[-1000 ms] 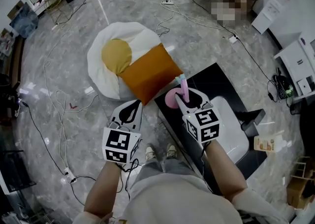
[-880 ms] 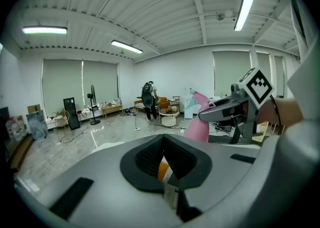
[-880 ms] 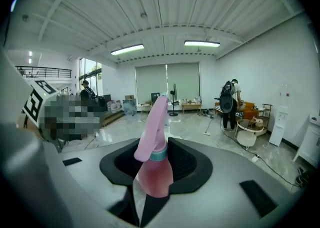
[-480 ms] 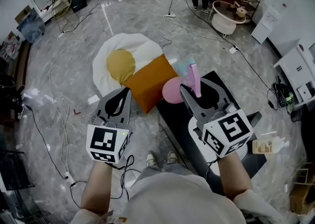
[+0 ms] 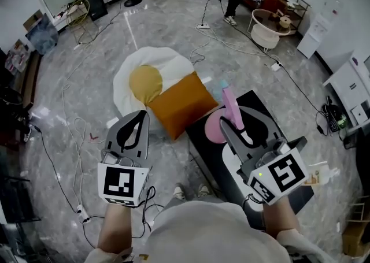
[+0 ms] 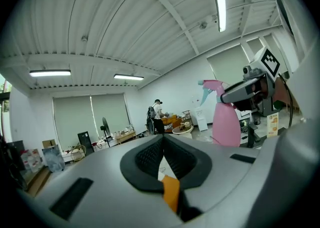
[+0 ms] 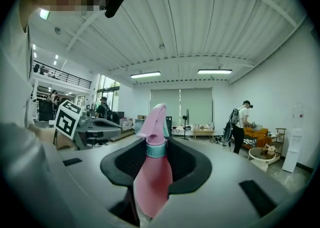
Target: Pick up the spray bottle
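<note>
Pink spray bottle point(image 7: 152, 172) gripped upright between pads of right tool point(image 7: 157, 144), just below teal collar, probably to stop slipping and tipping; held in the air above black bench point(image 5: 260, 97). Left tool point(image 6: 162, 142) closed, empty, level alongside, well apart from bottle.

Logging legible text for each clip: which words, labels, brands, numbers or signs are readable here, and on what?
No readable text in any view.
Cube on the left gripper: square marker pattern, no letters.
Cube on the right gripper: the same.
Spray bottle: no label shows.
Small carton: print too small to read.
</note>
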`<action>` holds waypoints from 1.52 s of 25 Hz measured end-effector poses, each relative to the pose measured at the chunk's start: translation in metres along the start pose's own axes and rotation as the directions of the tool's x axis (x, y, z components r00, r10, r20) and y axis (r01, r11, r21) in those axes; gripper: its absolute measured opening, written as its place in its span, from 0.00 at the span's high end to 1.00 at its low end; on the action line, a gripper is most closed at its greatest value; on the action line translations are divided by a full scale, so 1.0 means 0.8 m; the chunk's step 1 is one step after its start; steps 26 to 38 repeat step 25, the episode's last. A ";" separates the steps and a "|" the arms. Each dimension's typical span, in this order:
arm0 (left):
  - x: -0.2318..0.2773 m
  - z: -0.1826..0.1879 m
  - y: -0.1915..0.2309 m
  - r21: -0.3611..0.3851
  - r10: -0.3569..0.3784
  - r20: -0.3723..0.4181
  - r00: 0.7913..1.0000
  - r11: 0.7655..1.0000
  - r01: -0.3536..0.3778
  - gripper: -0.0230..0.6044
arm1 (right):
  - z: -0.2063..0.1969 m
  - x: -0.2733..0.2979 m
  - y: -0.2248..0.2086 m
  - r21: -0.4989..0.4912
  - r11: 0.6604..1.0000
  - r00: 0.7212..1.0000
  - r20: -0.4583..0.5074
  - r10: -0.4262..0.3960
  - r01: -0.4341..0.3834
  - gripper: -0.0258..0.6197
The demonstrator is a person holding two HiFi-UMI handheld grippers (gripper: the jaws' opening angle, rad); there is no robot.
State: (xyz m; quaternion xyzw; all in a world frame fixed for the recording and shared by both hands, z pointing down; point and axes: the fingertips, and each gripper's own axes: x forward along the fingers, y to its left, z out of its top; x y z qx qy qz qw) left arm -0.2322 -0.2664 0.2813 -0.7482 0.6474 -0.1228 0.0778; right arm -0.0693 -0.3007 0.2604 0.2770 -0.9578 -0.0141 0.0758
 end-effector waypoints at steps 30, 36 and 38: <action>-0.036 -0.078 -0.030 -0.129 -0.059 -0.128 0.990 0.991 0.043 0.93 | -0.078 0.002 0.038 0.038 0.996 0.988 -0.133 0.083 -0.078 0.71; -0.036 -0.078 -0.030 -0.129 -0.059 -0.128 0.990 0.991 0.043 0.93 | -0.078 0.002 0.038 0.038 0.996 0.988 -0.133 0.083 -0.078 0.71; -0.036 -0.078 -0.030 -0.129 -0.059 -0.128 0.990 0.991 0.043 0.93 | -0.078 0.002 0.038 0.038 0.996 0.988 -0.133 0.083 -0.078 0.71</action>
